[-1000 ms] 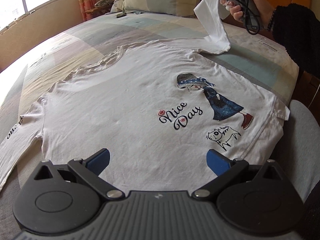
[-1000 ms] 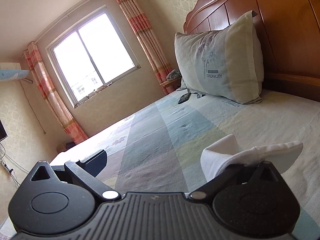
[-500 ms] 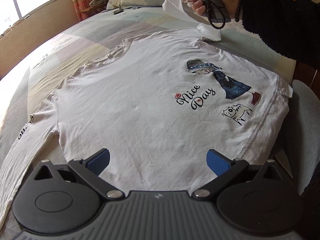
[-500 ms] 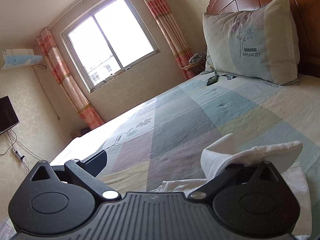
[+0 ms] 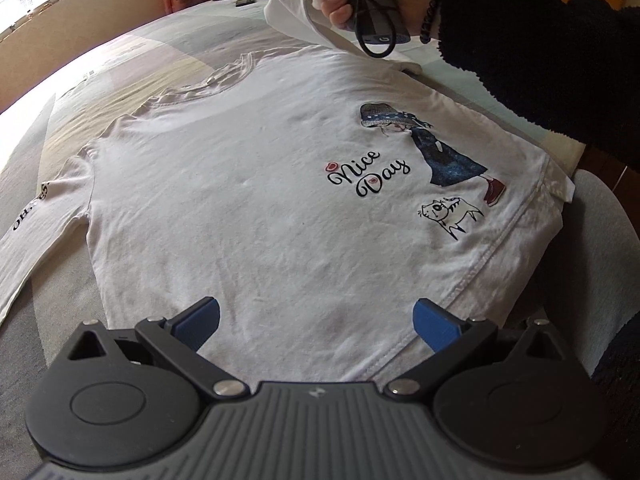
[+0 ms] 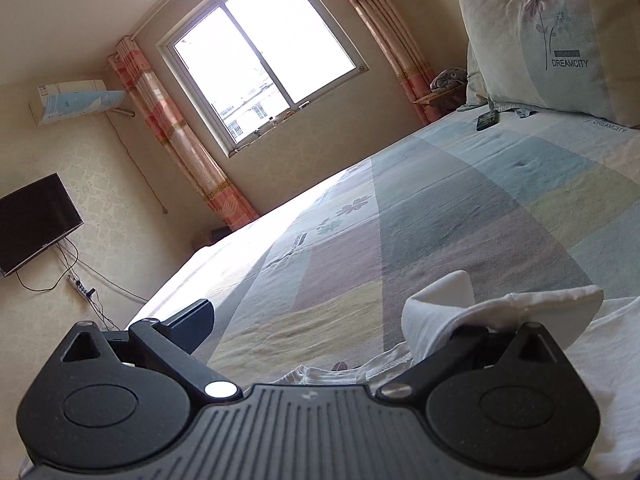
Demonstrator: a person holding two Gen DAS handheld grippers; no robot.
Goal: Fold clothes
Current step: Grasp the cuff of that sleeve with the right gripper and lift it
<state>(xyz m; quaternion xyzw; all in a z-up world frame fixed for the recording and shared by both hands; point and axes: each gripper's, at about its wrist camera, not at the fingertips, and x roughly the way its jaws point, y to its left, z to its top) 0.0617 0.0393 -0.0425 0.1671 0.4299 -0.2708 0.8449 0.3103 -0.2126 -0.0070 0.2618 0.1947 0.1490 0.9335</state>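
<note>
We've got one white long-sleeved cotton shirt [image 5: 260, 184] flat on the striped bed [image 6: 460, 208], hem just ahead of our left gripper [image 5: 316, 320], whose fingers are spread and empty. Right gripper [image 6: 320, 320]: the sleeve cuff [image 6: 448, 308] drapes over one of its wide-apart fingers; whether it's clamped, we can't tell. Carry it low across the chest, keeping the fold straight. Two grippers, one pillow [image 6: 552, 44].
</note>
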